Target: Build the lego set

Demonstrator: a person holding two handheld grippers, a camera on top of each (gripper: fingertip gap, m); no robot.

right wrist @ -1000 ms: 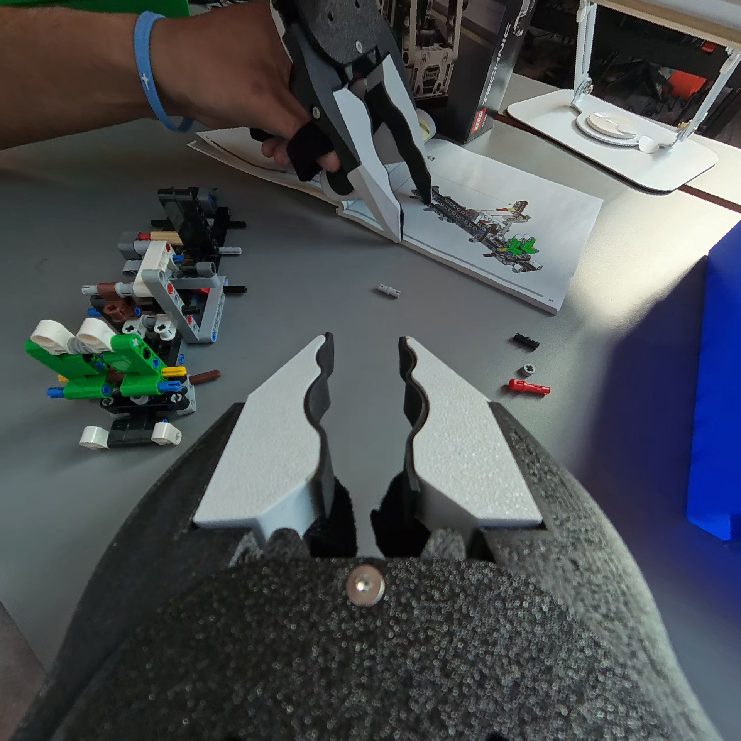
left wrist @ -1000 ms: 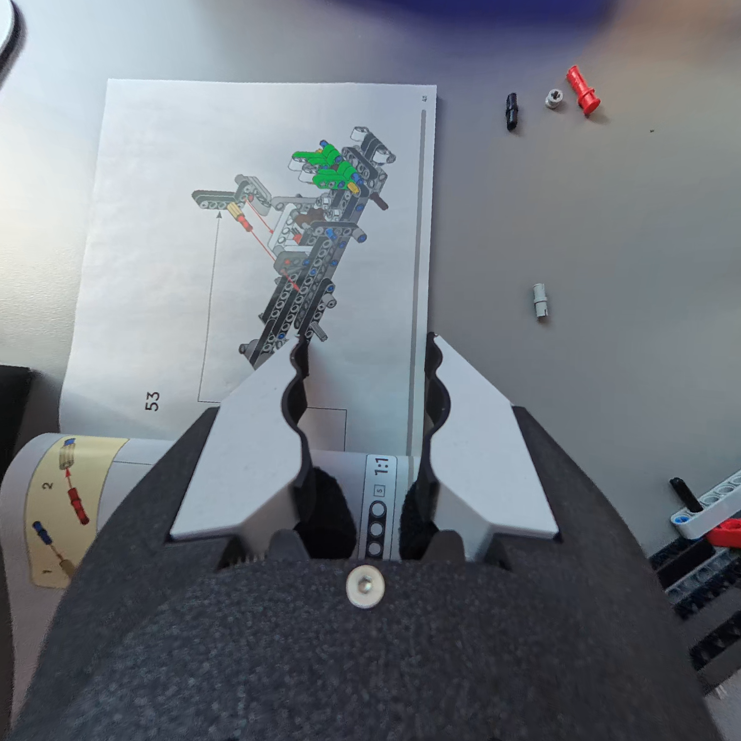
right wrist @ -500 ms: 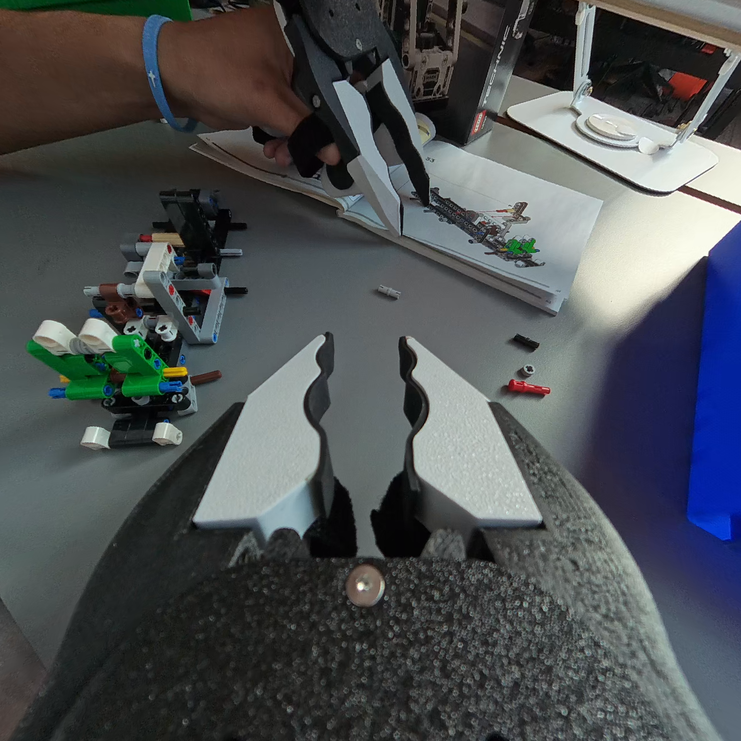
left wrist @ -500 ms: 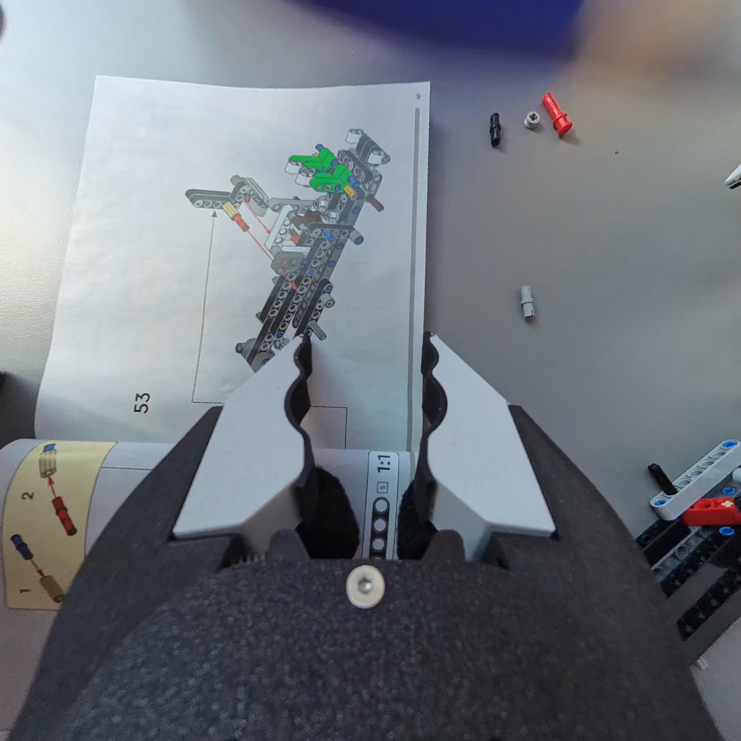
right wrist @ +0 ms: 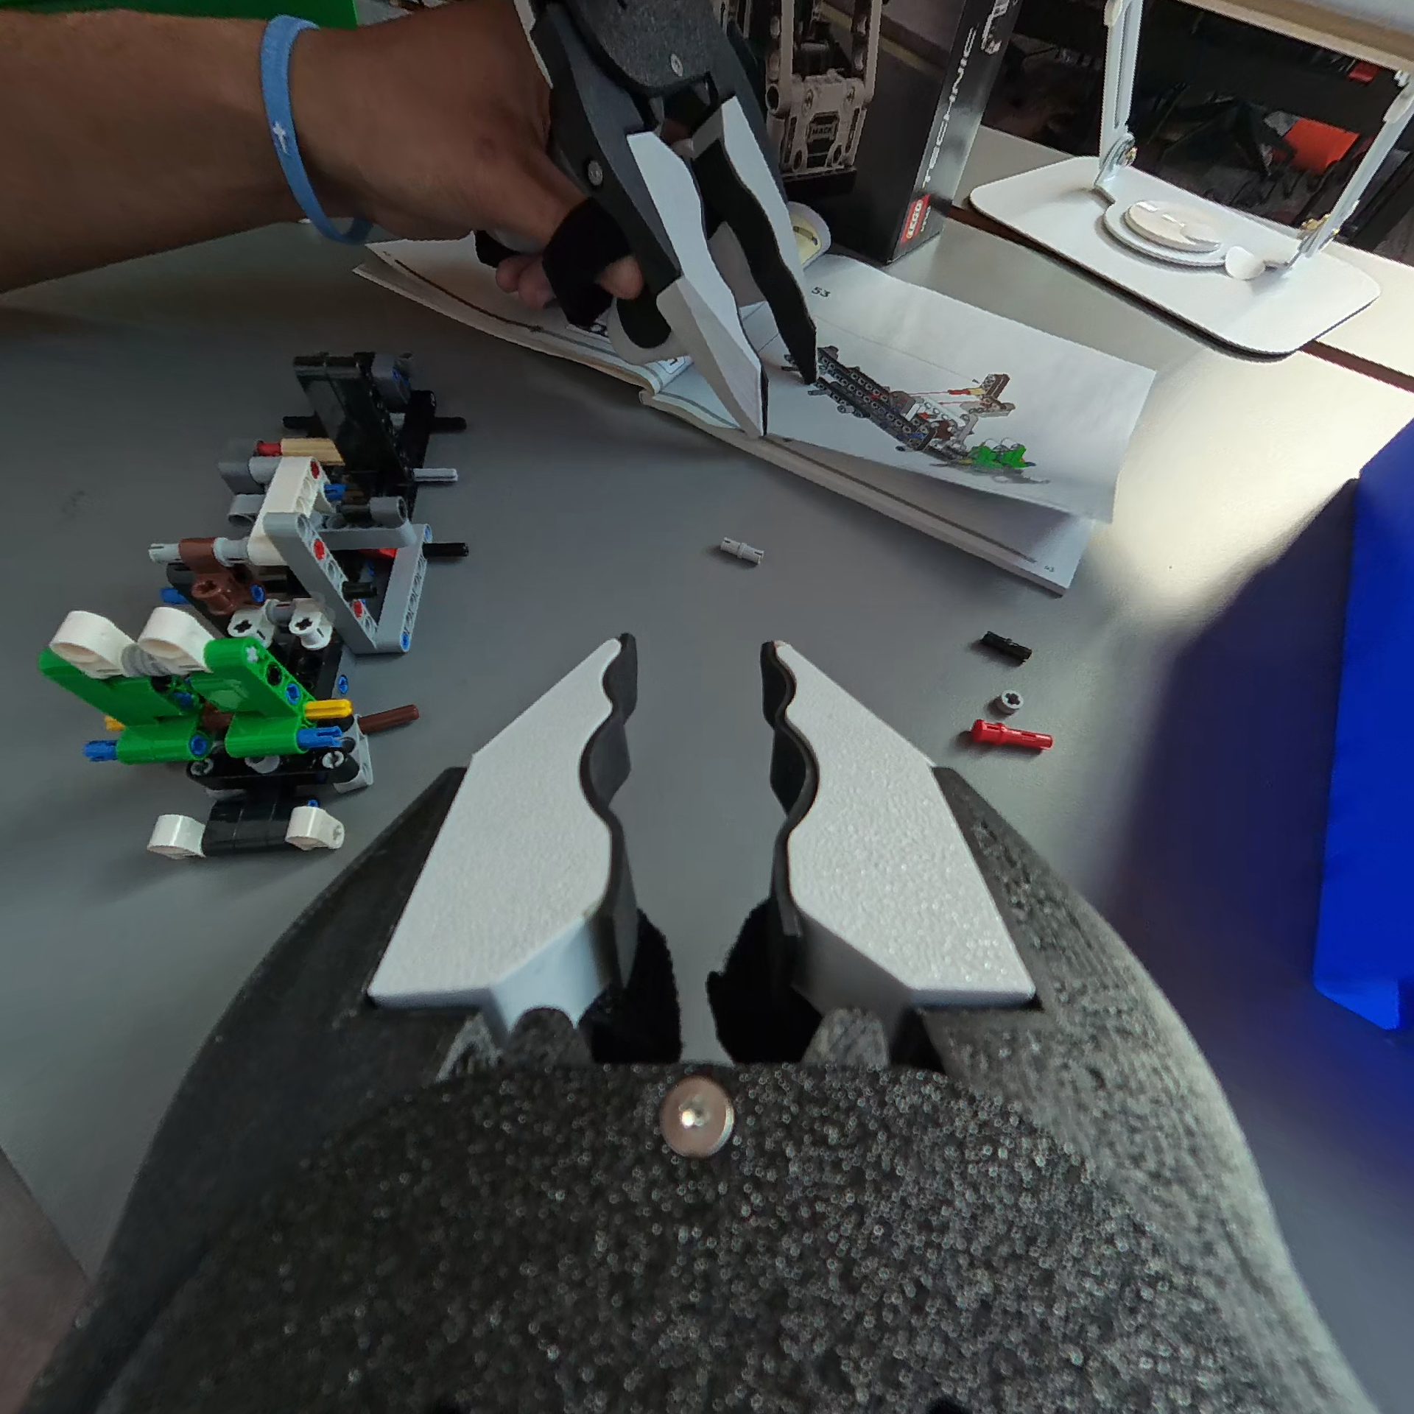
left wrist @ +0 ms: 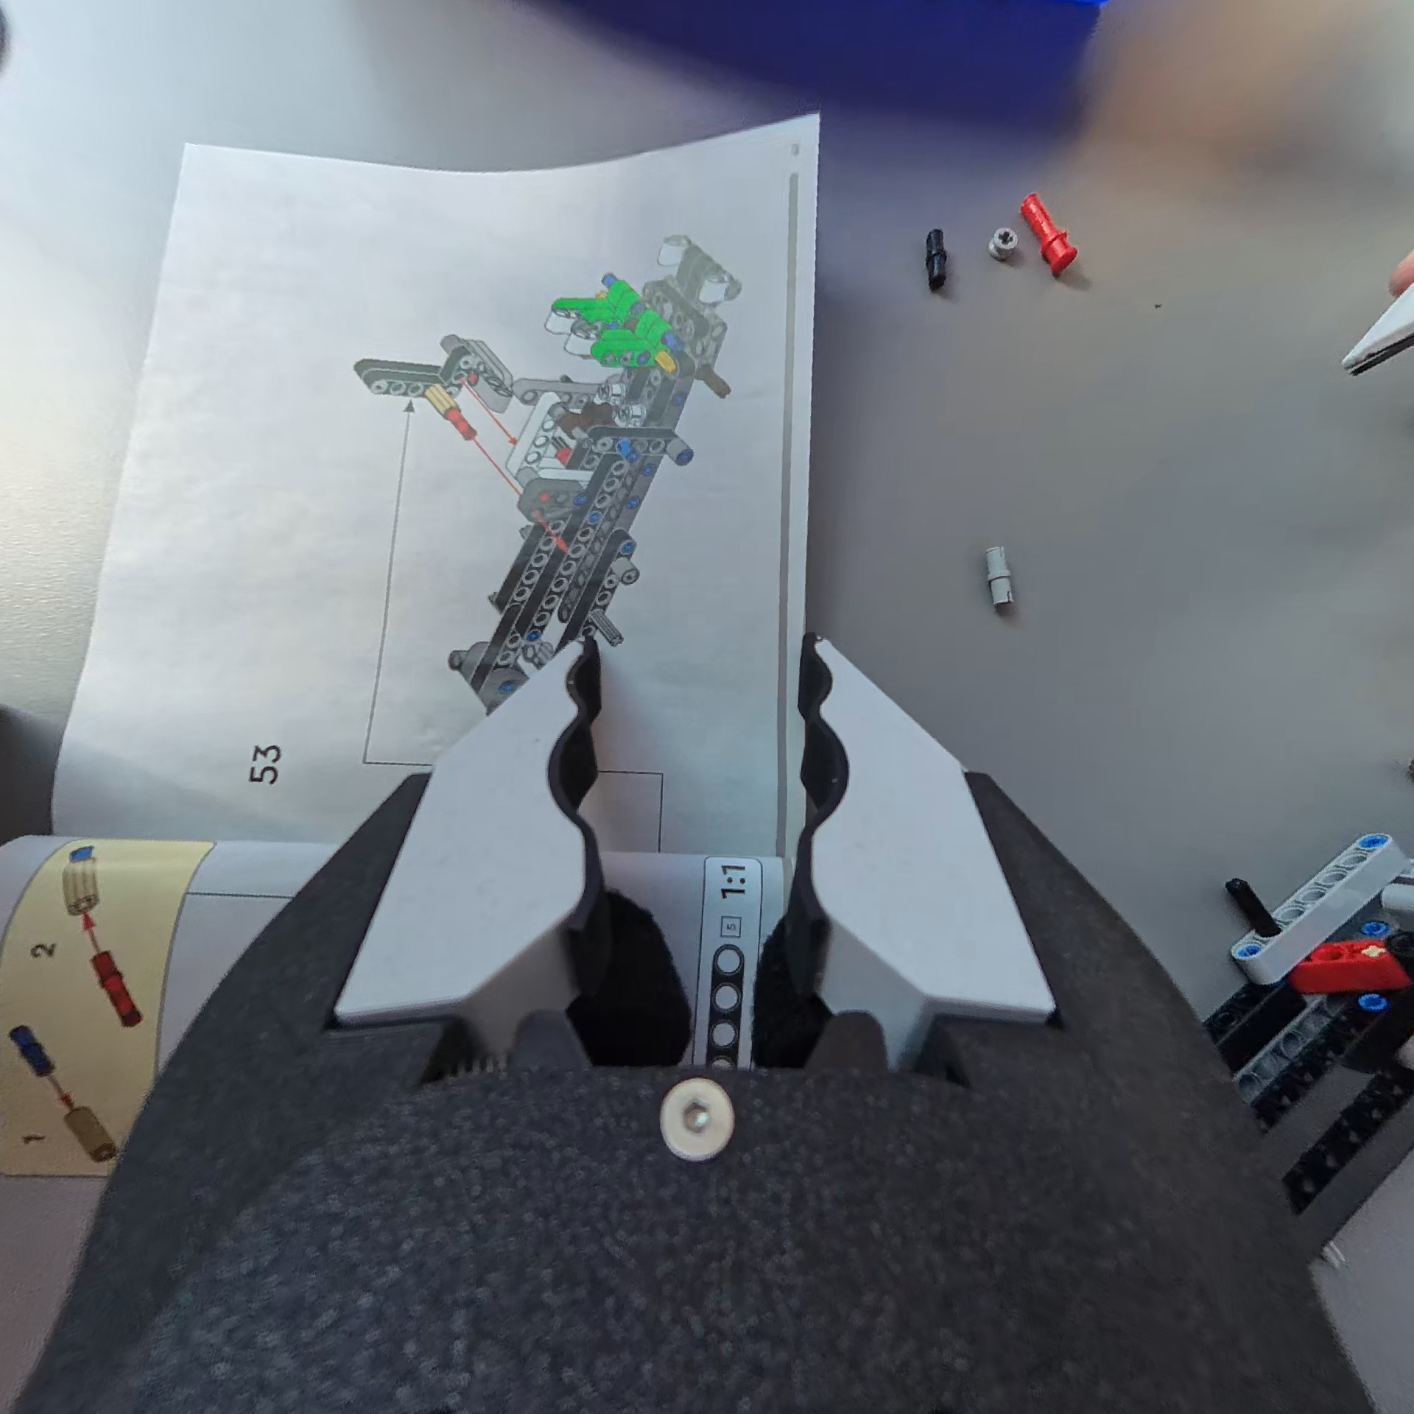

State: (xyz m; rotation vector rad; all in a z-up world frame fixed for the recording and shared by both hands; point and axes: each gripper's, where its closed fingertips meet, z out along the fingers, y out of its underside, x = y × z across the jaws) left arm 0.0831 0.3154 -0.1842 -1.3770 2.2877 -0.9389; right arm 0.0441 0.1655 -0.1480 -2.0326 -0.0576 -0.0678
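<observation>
Consulting instruction booklet (left wrist: 474,321): left claw (left wrist: 696,650) open, tips over its page. Right claw (right wrist: 695,646) open, empty. Next, probably: grey pin (right wrist: 741,550) at 12 o'clock (small, align carefully).

The left gripper (left wrist: 696,650) is open, with a clear gap between its two grey fingers (left wrist: 490,865), and nothing is between them. In the right wrist view this same gripper (right wrist: 780,398) points steeply down, and its tips are touching or almost touching what lies under them. A bare hand (right wrist: 459,130) with a blue wristband (right wrist: 294,130) holds it from the left. The right gripper (right wrist: 696,643) is also open and empty, and it is tilted forward and down.
</observation>
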